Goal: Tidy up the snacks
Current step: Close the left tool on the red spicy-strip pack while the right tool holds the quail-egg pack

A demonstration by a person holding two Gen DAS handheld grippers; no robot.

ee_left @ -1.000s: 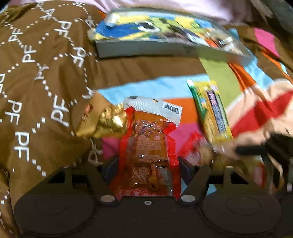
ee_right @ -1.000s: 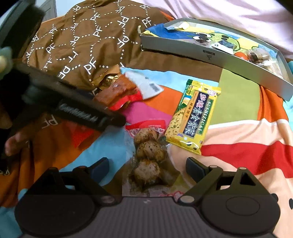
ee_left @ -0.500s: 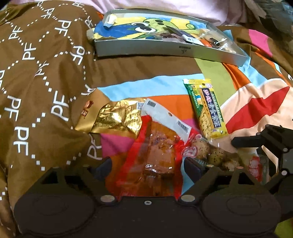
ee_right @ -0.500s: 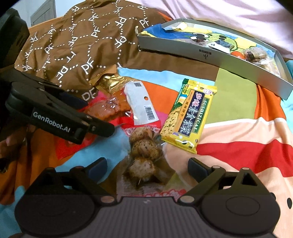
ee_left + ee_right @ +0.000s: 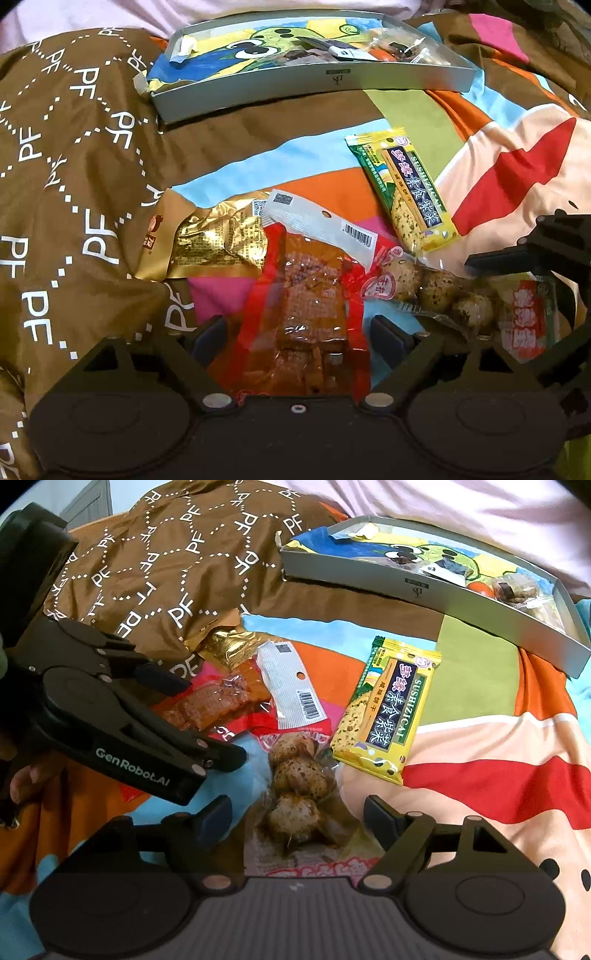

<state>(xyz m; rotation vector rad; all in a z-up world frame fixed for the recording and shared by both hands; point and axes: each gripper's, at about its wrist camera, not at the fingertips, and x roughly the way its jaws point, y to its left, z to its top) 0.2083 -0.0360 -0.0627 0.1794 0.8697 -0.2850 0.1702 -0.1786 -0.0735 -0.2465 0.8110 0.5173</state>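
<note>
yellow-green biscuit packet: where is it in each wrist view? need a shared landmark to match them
Left wrist: the yellow-and-green biscuit packet lies right of centre, slanting toward the lower right.
Right wrist: the same packet lies just right of centre, beyond the open right gripper.
Shared landmark: the grey cardboard tray behind the packet.

- The left gripper (image 5: 295, 332) is held low and points forward, its two fingers (image 5: 207, 338) spread wide apart and closed on nothing.
- From the right wrist camera, the left gripper (image 5: 207, 720) reaches in from the left edge, fingers parted, with bare fingertips of the person's hand (image 5: 24, 781) showing under its body.
- The right gripper (image 5: 297, 816) is likewise low and level, its fingers (image 5: 382, 821) wide apart.
- In the left wrist camera it enters at the right edge.
</note>
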